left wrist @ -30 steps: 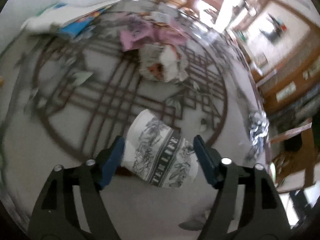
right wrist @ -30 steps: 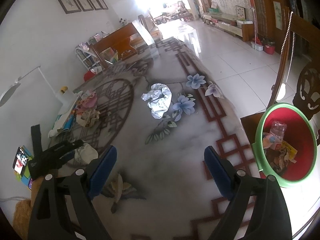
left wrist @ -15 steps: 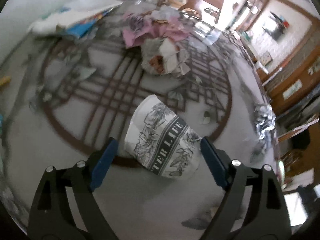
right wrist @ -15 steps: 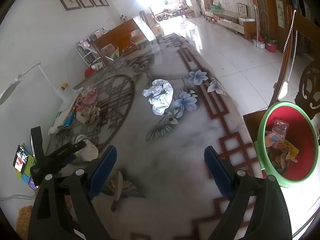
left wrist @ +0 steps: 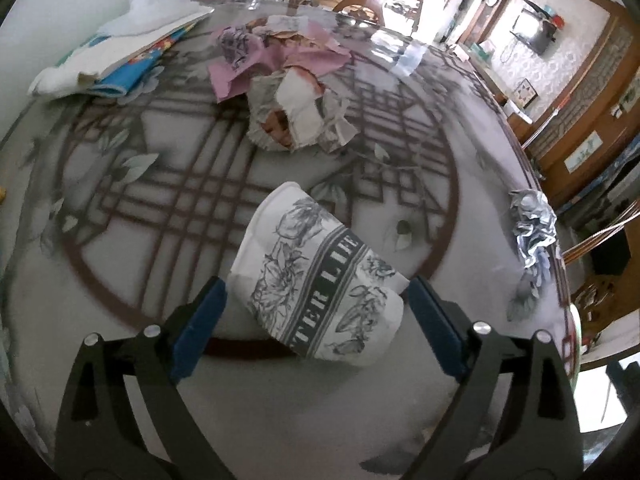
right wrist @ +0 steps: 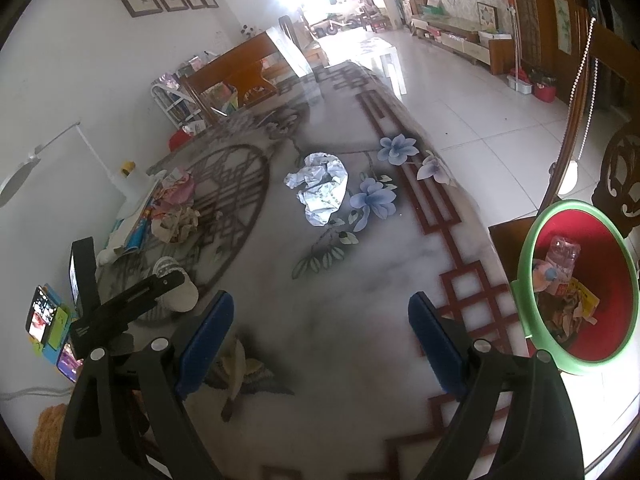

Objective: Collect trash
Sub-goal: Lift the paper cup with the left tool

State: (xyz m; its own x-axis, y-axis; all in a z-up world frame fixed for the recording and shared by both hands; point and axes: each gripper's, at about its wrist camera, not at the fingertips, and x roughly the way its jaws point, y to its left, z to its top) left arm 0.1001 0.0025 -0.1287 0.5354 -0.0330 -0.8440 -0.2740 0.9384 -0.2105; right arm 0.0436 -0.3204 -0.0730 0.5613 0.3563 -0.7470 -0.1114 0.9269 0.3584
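Observation:
A crushed paper cup (left wrist: 316,280) with a grey flower print lies on its side on the patterned table (left wrist: 120,240). My left gripper (left wrist: 316,316) is open, with one blue finger on each side of the cup, apart from it. The cup also shows in the right wrist view (right wrist: 180,288), partly behind the left gripper. My right gripper (right wrist: 320,340) is open and empty above the table. A crumpled white paper (right wrist: 322,186) lies mid-table. A red bin with a green rim (right wrist: 580,284) holding trash stands off the table's right edge.
A pile of torn pink and brown paper (left wrist: 288,80) lies beyond the cup, and books (left wrist: 116,56) sit at the far left. The crumpled paper (left wrist: 532,228) is at the right edge in the left wrist view. A phone (right wrist: 40,316) stands at the left.
My left gripper has opened wider and drawn back slightly from the cup; the cup now lies free between the fingers. My right gripper stays open, with its view shifted slightly.

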